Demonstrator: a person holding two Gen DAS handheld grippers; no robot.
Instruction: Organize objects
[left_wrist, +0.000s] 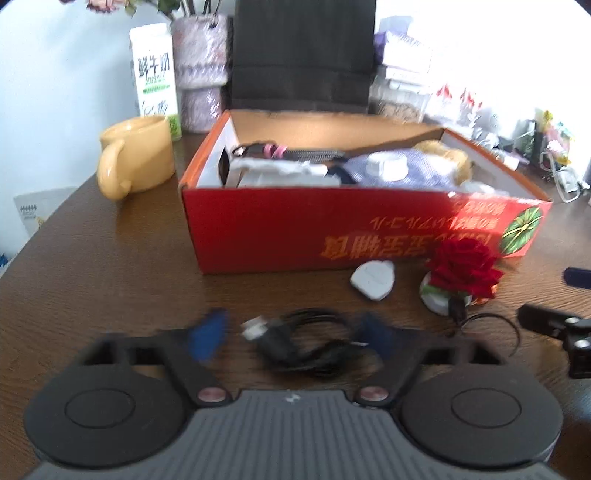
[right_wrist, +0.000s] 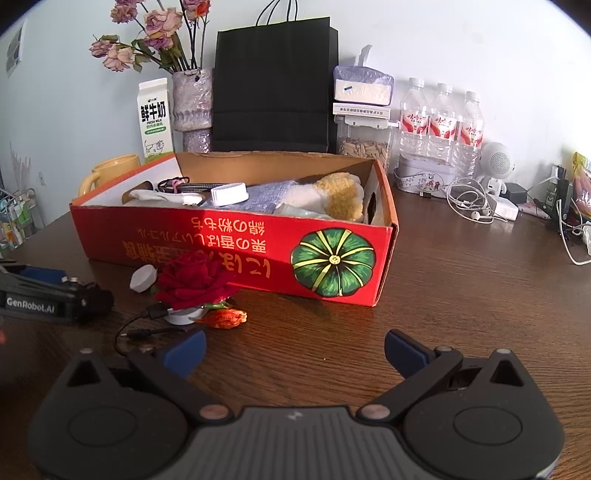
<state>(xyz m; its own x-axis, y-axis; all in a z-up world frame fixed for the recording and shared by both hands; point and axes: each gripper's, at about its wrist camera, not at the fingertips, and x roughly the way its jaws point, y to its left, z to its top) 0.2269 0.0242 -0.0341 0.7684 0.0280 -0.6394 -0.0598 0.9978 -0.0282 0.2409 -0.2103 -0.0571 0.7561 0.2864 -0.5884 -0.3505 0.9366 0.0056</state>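
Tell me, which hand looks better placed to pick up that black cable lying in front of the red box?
Probably the left: the left gripper has the black cable between its fingers. The right gripper faces bare table.

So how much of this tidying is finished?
Partly. The red cardboard box already holds a fluffy yellow toy, a white cap and some cloth. The left gripper straddles a coiled black cable, not yet pinching it; the right gripper is open and empty. Left on the brown wooden table: a red rose ornament and a small white plug.
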